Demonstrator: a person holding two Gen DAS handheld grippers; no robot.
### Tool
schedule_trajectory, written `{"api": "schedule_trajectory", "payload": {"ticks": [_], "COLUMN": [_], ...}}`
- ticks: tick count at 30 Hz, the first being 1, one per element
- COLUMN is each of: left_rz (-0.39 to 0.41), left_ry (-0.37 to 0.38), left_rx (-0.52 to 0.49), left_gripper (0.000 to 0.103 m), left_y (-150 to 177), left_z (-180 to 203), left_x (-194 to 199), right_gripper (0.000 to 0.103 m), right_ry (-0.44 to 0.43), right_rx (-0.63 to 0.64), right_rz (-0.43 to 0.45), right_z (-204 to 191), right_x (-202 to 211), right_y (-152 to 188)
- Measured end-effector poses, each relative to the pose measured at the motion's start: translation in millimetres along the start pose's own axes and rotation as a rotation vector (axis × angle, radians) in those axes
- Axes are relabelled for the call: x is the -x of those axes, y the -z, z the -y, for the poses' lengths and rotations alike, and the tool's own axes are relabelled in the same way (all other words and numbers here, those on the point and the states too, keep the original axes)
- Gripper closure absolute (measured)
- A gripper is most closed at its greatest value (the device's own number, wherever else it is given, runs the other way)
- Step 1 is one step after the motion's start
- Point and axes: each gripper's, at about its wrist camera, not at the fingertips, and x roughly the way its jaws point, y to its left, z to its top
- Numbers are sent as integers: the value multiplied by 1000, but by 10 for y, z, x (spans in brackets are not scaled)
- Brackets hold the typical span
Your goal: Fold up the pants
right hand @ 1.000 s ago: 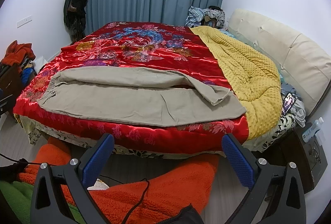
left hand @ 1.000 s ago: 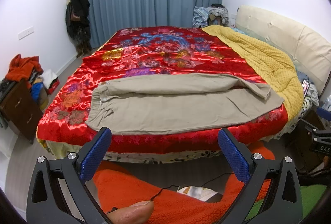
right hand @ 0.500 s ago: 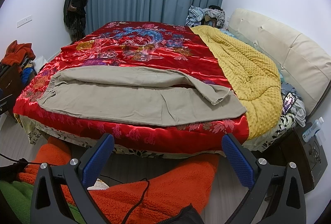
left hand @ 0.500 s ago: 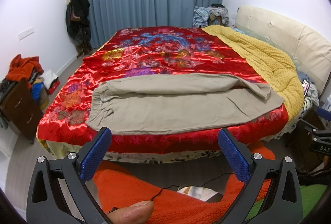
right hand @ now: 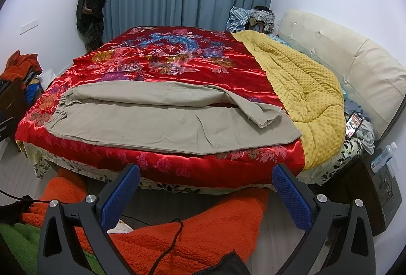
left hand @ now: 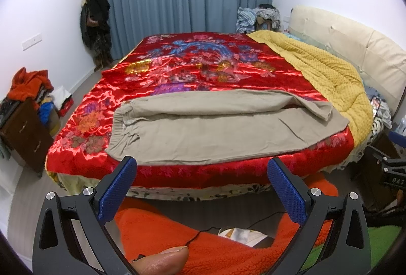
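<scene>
Beige pants [left hand: 215,127] lie flat along the near edge of the red bed cover [left hand: 203,66], at 12 o'clock beyond the left claw [left hand: 200,168] and right claw [right hand: 206,174], both spread apart, empty.

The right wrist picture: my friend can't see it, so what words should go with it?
Beige pants lie stretched across a red flowered bedspread, waistband left, beside a yellow blanket. The open right hand-held gripper hovers in front, empty.

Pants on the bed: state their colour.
The pants are plain khaki-beige, clearest in the right wrist view.
</scene>
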Motion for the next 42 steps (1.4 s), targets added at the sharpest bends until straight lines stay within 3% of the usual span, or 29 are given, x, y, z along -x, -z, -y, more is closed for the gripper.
{"api": "schedule_trajectory", "payload": {"ticks": [6, 22, 42], "left_rz": [-5, -56, -69], "left_ry": [-10, -124, -176], "left_rx": [5, -4, -3], "left_gripper": [1, 1, 1], "left_y": [18, 21, 32], "left_z": [-25, -21, -6], "left_x": [5, -73, -84], "right_gripper": [1, 1, 1], "right_ry": [1, 0, 0], "right_rx": [11, 12, 11], "right_rz": [2, -4, -7], "right_z": [6, 18, 23], "right_x": [21, 4, 2], "right_y": [-42, -32, -26]}}
